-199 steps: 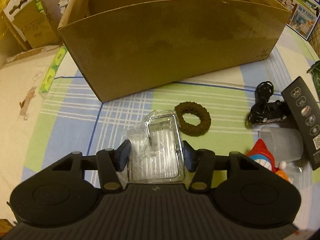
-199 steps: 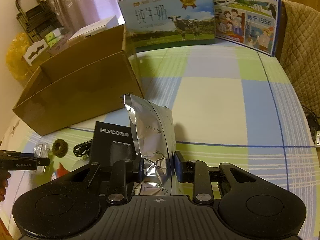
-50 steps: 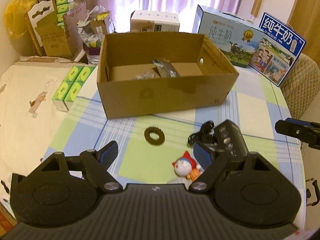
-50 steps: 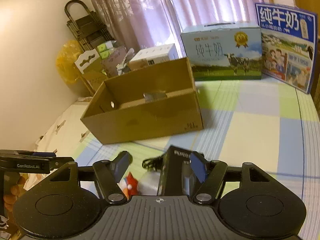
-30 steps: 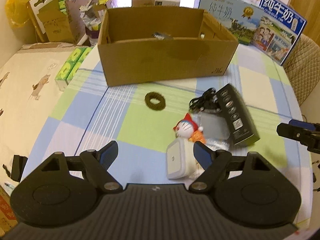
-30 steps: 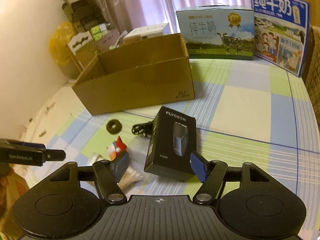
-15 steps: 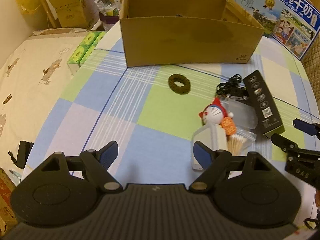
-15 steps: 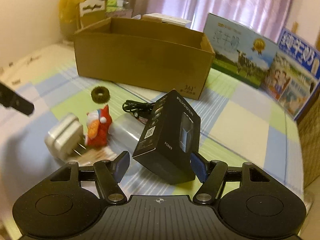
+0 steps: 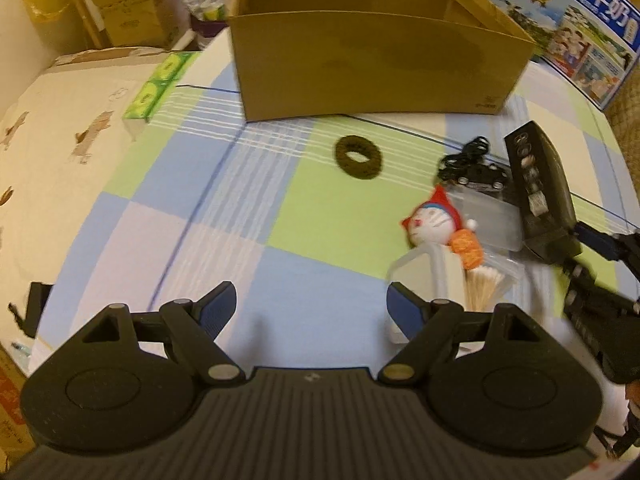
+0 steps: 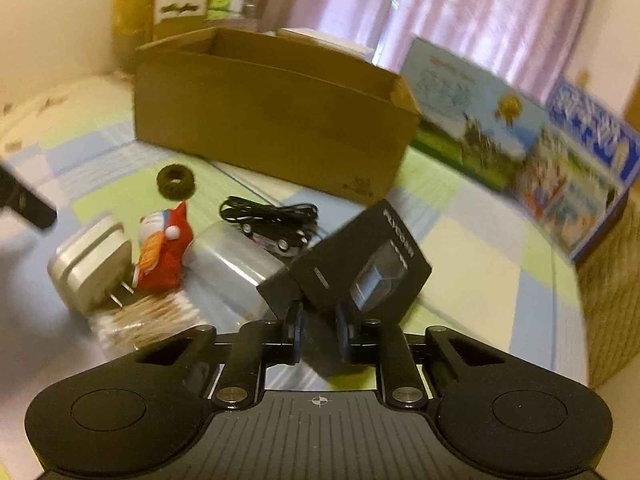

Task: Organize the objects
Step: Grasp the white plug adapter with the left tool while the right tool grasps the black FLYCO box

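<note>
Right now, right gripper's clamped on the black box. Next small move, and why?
Probably lift it straight up a little. The right gripper has just closed on the black box's near corner, and the box sits tilted against the clear plastic case; the open cardboard box behind looks like its destination.

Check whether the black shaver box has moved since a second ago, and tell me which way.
Yes. The black shaver box, lying flat a second ago, is tipped up at its far end against the cardboard box, clamped in the right tongs, which have just closed.
</note>
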